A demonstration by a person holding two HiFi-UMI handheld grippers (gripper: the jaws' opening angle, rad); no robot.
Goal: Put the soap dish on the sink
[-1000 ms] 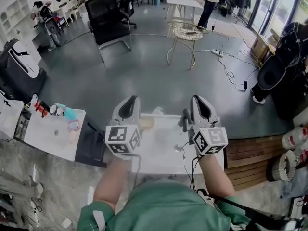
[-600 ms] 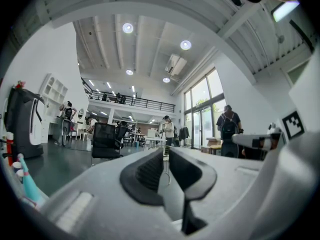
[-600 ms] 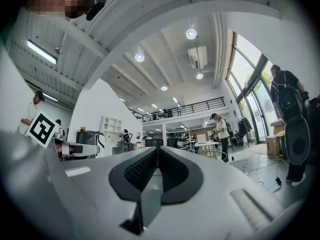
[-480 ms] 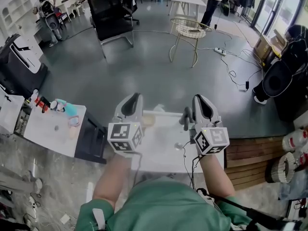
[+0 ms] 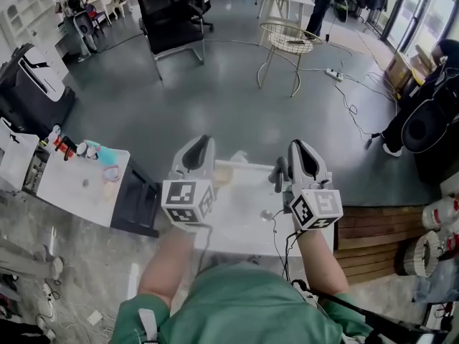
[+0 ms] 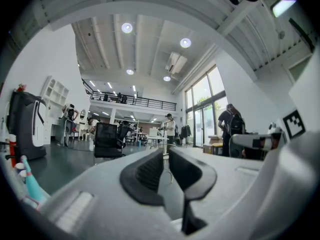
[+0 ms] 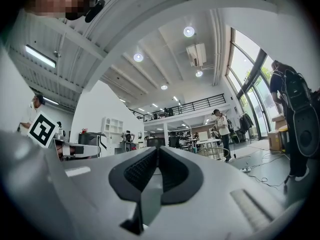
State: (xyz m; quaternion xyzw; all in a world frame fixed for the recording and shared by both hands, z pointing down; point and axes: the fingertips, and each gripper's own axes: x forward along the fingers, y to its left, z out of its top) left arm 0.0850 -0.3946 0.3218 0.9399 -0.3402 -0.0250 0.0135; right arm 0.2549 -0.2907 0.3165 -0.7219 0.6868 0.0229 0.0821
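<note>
In the head view both grippers are held side by side over a white sink (image 5: 244, 224). My left gripper (image 5: 195, 149) and my right gripper (image 5: 301, 150) point away from me, level with the sink's far edge. A small beige thing (image 5: 220, 179), possibly the soap dish, lies at the sink's far left, just right of the left gripper. A grey faucet (image 5: 277, 175) stands beside the right gripper. In both gripper views the jaws are closed with nothing between them, left gripper (image 6: 166, 160) and right gripper (image 7: 157, 156), and look out across the room.
A white side table (image 5: 79, 185) with a teal toothbrush (image 5: 100, 169) and small bottles stands to the left. A black chair (image 5: 168, 13) and a wire table (image 5: 285, 43) stand on the grey floor beyond. Wooden planks (image 5: 366, 231) lie to the right.
The head view has tilted slightly, so the floor and furniture have shifted down in the picture. Both grippers stay shut over the sink in about the same places.
</note>
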